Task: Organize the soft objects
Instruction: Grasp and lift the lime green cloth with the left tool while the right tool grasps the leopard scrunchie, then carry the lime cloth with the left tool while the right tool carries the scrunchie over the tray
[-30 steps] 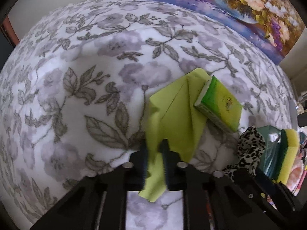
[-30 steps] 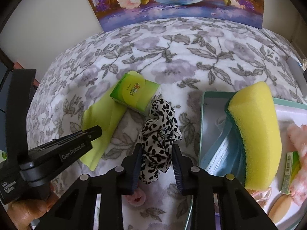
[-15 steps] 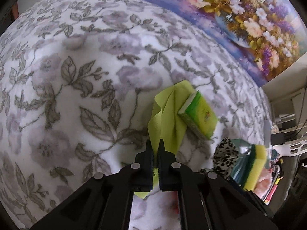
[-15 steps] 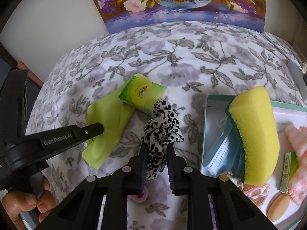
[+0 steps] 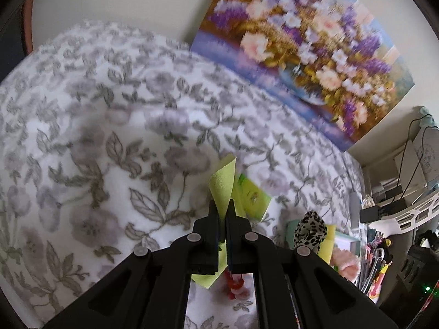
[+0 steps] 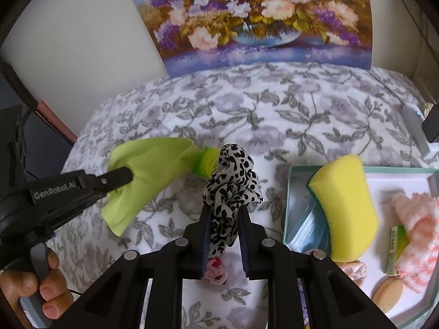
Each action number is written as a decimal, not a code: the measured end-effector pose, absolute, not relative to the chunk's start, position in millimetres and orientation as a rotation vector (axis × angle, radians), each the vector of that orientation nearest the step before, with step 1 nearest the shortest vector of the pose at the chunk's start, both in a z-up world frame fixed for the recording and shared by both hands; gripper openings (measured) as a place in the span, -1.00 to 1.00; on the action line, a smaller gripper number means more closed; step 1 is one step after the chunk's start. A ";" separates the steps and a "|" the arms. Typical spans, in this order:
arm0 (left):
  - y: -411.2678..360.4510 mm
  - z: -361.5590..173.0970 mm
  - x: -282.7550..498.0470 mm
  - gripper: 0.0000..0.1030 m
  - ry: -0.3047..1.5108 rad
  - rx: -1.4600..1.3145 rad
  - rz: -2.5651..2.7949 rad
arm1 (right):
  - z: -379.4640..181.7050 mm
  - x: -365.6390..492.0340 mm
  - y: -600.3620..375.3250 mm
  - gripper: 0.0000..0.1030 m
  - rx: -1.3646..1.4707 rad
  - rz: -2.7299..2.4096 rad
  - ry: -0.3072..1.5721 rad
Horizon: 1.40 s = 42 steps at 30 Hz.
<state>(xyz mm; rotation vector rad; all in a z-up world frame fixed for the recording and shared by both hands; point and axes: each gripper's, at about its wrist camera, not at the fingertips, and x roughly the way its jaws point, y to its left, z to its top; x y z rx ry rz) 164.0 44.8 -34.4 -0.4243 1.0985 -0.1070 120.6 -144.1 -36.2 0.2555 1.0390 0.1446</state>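
A bed covered by a white blanket point(image 6: 274, 115) printed with grey leaves and mauve flowers stood against a plain cream wall point(image 6: 82, 41); a painting of flowers in a vase point(image 6: 258, 16) leaned there, and soft daylight filled the room

On the side of my left gripper point(image 6: 120, 176), seen from my right wrist camera, white raised lettering reads "GenRobot.AI". It runs along the black arm just behind the clamping tip.

A small green and yellow packet point(image 6: 208, 160) lies on the flowered cover, mostly hidden; a line of tiny print runs along its edge, too small for me to read. In my left wrist view the same packet shows a round emblem on its green face, blurred beyond reading.

In the tray point(image 6: 286, 205) to my right, a thin green packet point(image 6: 395, 249) carries a barcode strip along its edge; its digits are not legible.
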 end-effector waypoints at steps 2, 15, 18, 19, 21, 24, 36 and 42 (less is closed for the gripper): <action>45.8 -20.8 159.8 -0.93 1.058 -0.407 -0.098 | -30.5 117.4 -144.0 -0.62 0.257 0.148 1.026; 38.7 38.7 126.4 -0.93 0.895 -0.394 -0.136 | 0.3 90.7 -155.3 -0.62 0.249 0.129 0.960; 31.3 44.1 122.4 -0.93 0.885 -0.387 -0.148 | 1.5 89.1 -164.5 -0.62 0.247 0.107 0.958; 27.5 45.2 121.5 -0.93 0.883 -0.384 -0.156 | 1.5 88.7 -168.0 -0.62 0.248 0.101 0.957; 20.1 46.3 120.6 -0.93 0.884 -0.379 -0.170 | 1.2 89.0 -179.3 -0.62 0.244 0.079 0.953; 4.7 47.3 118.5 -0.93 0.891 -0.377 -0.199 | -2.1 87.2 -207.7 -0.62 0.273 0.015 0.959; -83.3 50.6 102.1 -0.93 0.913 -0.266 -0.365 | -0.4 58.6 -320.1 -0.62 0.468 -0.196 0.893; -119.5 45.3 92.8 -0.93 0.933 -0.219 -0.437 | -7.5 42.1 -356.4 -0.62 0.495 -0.299 0.879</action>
